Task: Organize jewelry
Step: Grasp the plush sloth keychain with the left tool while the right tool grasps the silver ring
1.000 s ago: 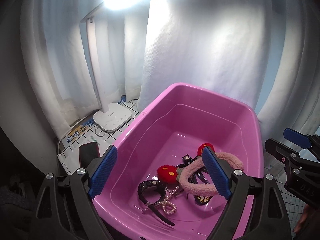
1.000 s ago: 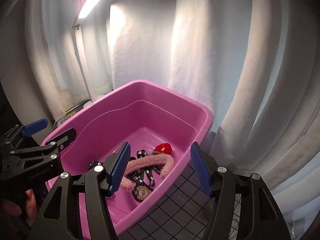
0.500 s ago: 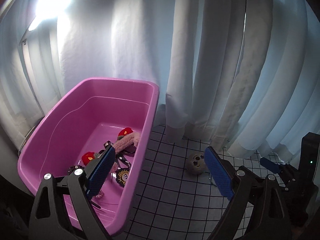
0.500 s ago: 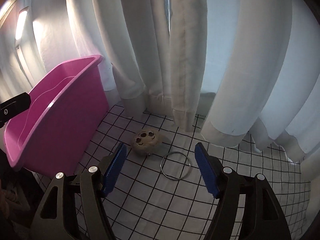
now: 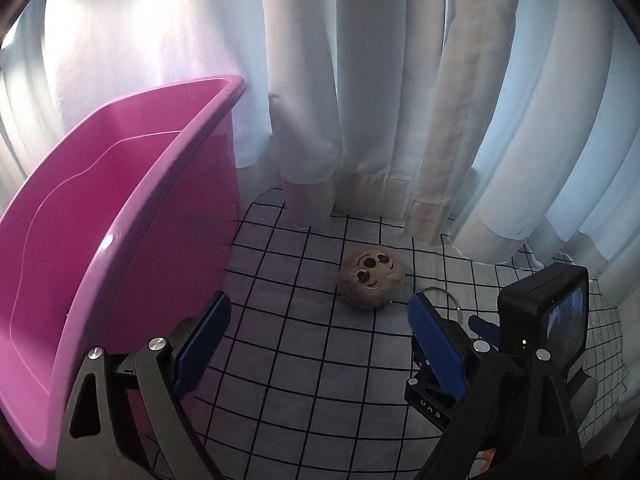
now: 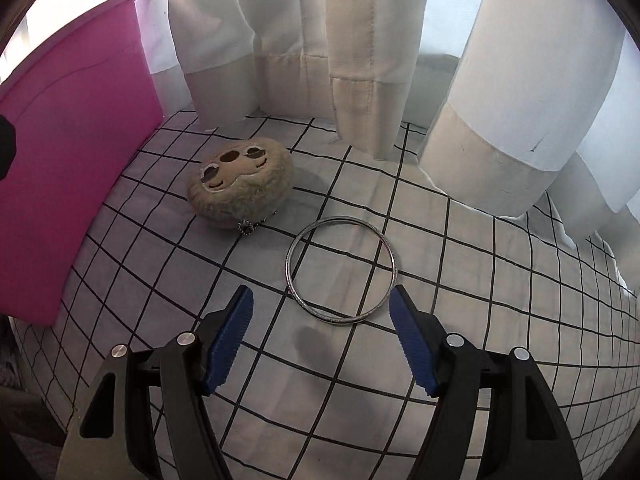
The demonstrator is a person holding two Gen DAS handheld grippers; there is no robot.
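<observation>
A silver bangle [image 6: 341, 270] lies flat on the black-grid white cloth [image 6: 480, 288], just ahead of my open, empty right gripper [image 6: 320, 320]. A furry beige sloth-face piece [image 6: 241, 193] with a small silver charm at its edge sits to the bangle's left. In the left wrist view the same sloth piece [image 5: 370, 279] lies ahead, with the bangle [image 5: 450, 300] partly hidden behind my finger. My left gripper [image 5: 320, 332] is open and empty beside the pink tub [image 5: 120, 216]. The right gripper's body [image 5: 540, 320] shows at the right.
White curtains [image 6: 360, 40] hang close behind the cloth on the far side. The pink tub's wall [image 6: 68, 160] stands at the left in the right wrist view. Its inside is hidden from both cameras.
Both grippers have swung right, away from the tub's inside, and come down toward the cloth. The bangle and sloth piece now look closer. Both stay open.
</observation>
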